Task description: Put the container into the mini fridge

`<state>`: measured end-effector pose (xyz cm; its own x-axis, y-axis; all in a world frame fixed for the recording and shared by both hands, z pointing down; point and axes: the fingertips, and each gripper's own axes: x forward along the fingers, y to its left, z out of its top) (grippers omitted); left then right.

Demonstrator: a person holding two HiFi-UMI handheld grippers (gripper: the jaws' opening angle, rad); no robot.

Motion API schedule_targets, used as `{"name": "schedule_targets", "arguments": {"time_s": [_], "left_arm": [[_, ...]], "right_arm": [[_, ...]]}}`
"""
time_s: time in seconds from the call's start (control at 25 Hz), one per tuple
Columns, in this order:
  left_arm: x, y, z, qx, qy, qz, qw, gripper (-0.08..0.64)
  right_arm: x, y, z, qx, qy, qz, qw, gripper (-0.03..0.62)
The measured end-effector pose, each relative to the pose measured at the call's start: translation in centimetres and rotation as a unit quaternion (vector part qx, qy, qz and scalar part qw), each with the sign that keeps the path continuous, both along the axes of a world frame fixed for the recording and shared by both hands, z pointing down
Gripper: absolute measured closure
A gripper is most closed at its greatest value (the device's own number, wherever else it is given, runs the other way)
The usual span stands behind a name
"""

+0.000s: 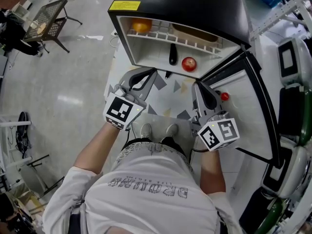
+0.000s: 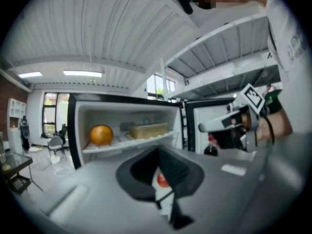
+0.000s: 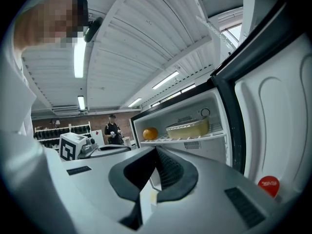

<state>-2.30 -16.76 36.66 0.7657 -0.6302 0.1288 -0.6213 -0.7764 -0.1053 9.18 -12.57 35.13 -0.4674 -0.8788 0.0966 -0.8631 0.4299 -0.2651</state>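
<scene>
Plastic, by the look of it: the container is a pale yellowish tub with a lid, and it's already sitting on the fridge top shelf, next to an orange. An apple sits on the floor of the fridge below. So the job looks pretty much done to me.

If you did need to grab it again, I'd guess it's light with stiff walls, but smooth enough to slip. I'd pinch it across a short end just under the lid rim and keep it level. There's some small loop at its back end, but it's too tiny to count on as a handle.

Pose-wise, both arms are bent in close to the body, with the grippers side by side in front of the open door, noses aimed at the fridge. The left gripper sits just short of the fridge's lower edge and angles a bit inward. The right gripper is a touch further back, near the door.

Neither has hold of anything — both sets of jaws are pinched together at the tips, with just fridge showing past them.
</scene>
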Motion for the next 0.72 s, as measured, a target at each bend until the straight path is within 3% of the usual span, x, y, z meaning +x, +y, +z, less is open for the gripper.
{"name": "schedule_targets", "arguments": {"time_s": [0.72], "left_arm": [[0.70, 0.79, 0.21, -0.018, 0.005, -0.003, 0.9998, 0.552]], "right_arm": [[0.24, 0.44, 0.21, -0.002, 0.006, -0.023, 1.000, 0.591]]}}
